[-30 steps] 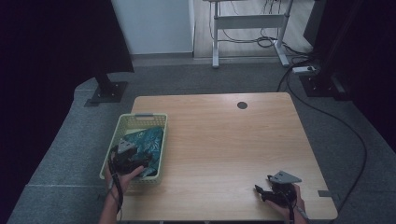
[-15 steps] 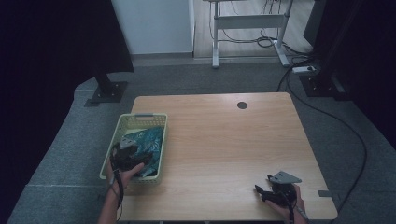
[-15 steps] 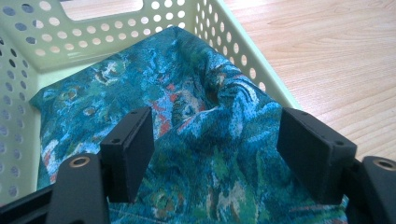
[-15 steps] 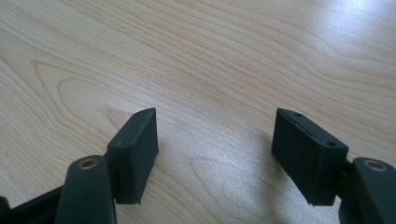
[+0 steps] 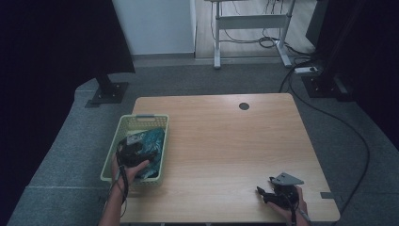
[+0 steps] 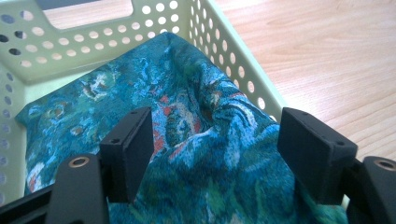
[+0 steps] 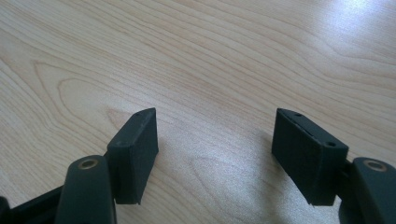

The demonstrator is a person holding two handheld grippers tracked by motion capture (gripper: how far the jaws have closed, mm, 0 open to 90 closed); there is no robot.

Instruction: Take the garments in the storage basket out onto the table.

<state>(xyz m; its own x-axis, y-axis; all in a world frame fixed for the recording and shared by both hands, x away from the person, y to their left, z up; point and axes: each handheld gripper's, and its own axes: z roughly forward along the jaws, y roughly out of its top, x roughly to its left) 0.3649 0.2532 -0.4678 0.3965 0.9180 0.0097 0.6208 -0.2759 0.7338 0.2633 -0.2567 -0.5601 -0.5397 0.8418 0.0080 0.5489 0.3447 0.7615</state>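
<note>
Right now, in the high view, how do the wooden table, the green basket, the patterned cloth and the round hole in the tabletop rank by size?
1. Wooden table, largest.
2. Green basket.
3. Patterned cloth, lying inside the basket and partly hidden by the left gripper.
4. Round hole, smallest.

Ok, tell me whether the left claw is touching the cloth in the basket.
Cannot tell. In the left gripper view the left claw stands open astride a raised fold of the cloth, but no pad plainly presses it.
</note>
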